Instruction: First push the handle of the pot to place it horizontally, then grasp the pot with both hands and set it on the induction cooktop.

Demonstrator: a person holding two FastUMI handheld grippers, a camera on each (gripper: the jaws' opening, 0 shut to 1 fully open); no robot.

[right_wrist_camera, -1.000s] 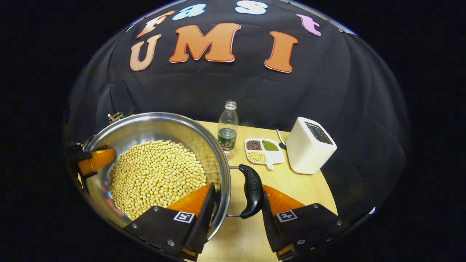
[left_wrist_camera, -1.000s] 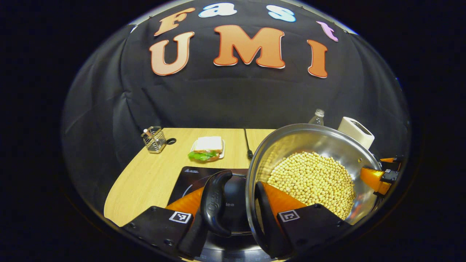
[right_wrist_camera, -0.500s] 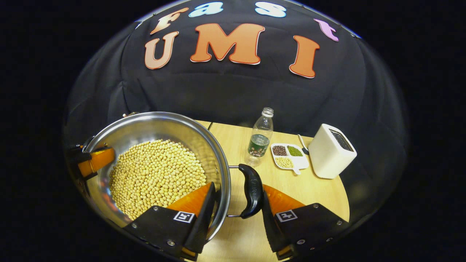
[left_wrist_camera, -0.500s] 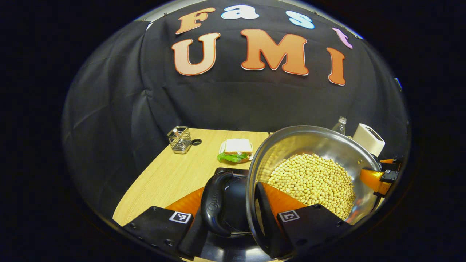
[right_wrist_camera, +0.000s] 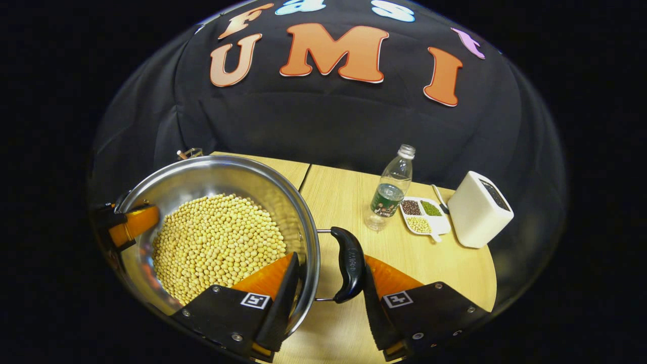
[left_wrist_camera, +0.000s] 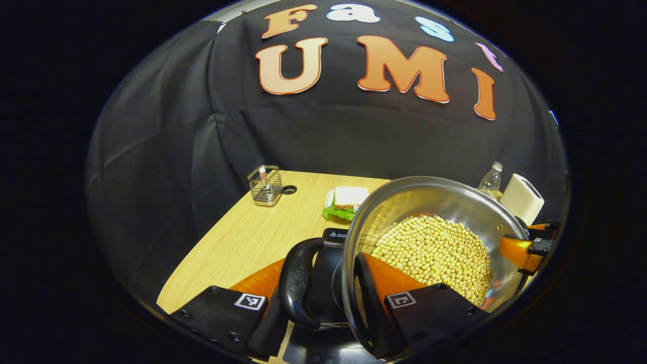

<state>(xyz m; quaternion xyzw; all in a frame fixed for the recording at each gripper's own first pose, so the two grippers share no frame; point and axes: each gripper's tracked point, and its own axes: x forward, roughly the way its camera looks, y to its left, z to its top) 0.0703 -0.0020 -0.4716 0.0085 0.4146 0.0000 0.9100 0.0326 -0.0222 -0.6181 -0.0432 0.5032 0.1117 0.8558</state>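
Observation:
A steel pot (left_wrist_camera: pixel 434 194) full of soybeans (left_wrist_camera: pixel 434 253) hangs between both grippers. My left gripper (left_wrist_camera: pixel 321 260) is shut on the pot's left black handle (left_wrist_camera: pixel 298 285) and rim, with one finger inside the pot. My right gripper (right_wrist_camera: pixel 329 258) is shut the same way on the right black handle (right_wrist_camera: pixel 350 263) and rim of the pot (right_wrist_camera: pixel 217 169). Across the beans each view shows the other gripper: the right one (left_wrist_camera: pixel 525 247), the left one (right_wrist_camera: pixel 126 225). The black induction cooktop (left_wrist_camera: pixel 334 235) lies under the pot's left side. Whether the pot touches it I cannot tell.
On the wooden table stand a wire holder (left_wrist_camera: pixel 265 179) and a sandwich plate (left_wrist_camera: pixel 346 199) at the back left. To the right are a water bottle (right_wrist_camera: pixel 389 189), a divided dish of beans (right_wrist_camera: pixel 422 215) and a white toaster (right_wrist_camera: pixel 477 210).
Both grippers have carried the pot leftward. The sandwich, holder, bottle and toaster slid right in the views, and the cooktop now sits further under the pot.

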